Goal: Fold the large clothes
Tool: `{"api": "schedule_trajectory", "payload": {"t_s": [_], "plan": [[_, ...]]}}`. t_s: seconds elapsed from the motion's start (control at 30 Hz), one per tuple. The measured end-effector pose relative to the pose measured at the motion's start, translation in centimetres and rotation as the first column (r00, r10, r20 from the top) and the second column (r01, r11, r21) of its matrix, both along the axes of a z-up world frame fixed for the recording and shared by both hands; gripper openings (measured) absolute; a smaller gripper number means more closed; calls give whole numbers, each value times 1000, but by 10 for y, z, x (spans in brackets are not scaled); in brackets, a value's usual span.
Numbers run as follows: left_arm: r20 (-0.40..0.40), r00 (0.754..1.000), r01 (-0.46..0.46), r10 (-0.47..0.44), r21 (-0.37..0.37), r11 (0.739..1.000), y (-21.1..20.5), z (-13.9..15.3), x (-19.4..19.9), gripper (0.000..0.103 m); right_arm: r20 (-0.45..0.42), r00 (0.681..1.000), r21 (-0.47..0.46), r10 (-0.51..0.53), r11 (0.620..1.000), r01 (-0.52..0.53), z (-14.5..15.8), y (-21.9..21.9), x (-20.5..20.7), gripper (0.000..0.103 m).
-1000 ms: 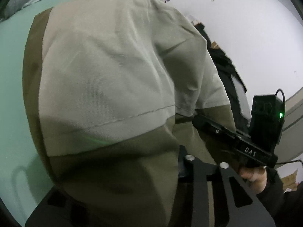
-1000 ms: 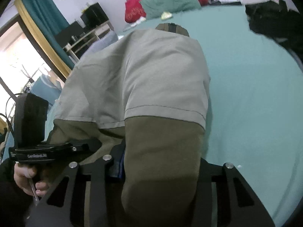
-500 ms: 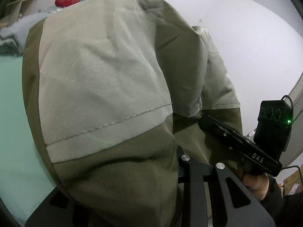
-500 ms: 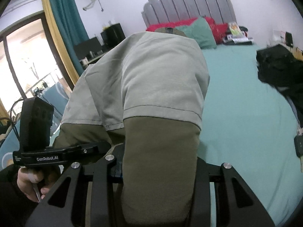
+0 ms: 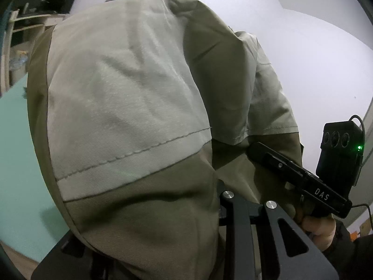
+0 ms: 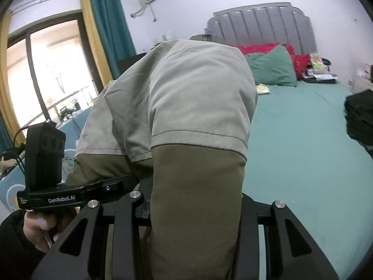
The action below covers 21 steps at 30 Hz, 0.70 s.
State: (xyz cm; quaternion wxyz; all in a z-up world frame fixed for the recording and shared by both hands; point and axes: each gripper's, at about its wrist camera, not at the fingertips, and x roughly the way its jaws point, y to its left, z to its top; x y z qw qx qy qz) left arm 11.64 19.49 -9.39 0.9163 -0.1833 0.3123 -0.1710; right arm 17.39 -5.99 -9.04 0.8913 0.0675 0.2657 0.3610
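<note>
Dim, flat indoor light — blown-out glare at the window point(image 6: 53, 74), fisheye-bent dark edges, slight blur.

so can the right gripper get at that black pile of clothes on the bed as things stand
Probably not yet: the right gripper is shut on the beige and olive garment, which drapes across it. The black pile lies apart, across bare green sheet.

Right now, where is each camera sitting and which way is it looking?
Left wrist: sits on the left gripper, facing the beige and olive garment draped over it, wall behind; the right gripper and its hand show.
Right wrist: sits on the right gripper, facing the headboard across the green bed; the left gripper and its hand show.
Shared: the garment, and each sees the other gripper.
</note>
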Motion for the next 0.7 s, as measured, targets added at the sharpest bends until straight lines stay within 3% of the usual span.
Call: {"api": "schedule_trajectory", "payload": {"t_s": [0.27,0.53,0.7], "plan": [[22,996,-83,83,35,996,83,21,-14,28,27,996,42,84,995,-85,11,74,3,38],[-15,991,-133,136,128,983,165,25,-10,28,-15,989,123,145,982,-142,-6,145,15,38],[-59,983,-160,174,193,968,211,12,3,28,-73,984,166,163,975,-149,-28,194,27,38]]}}
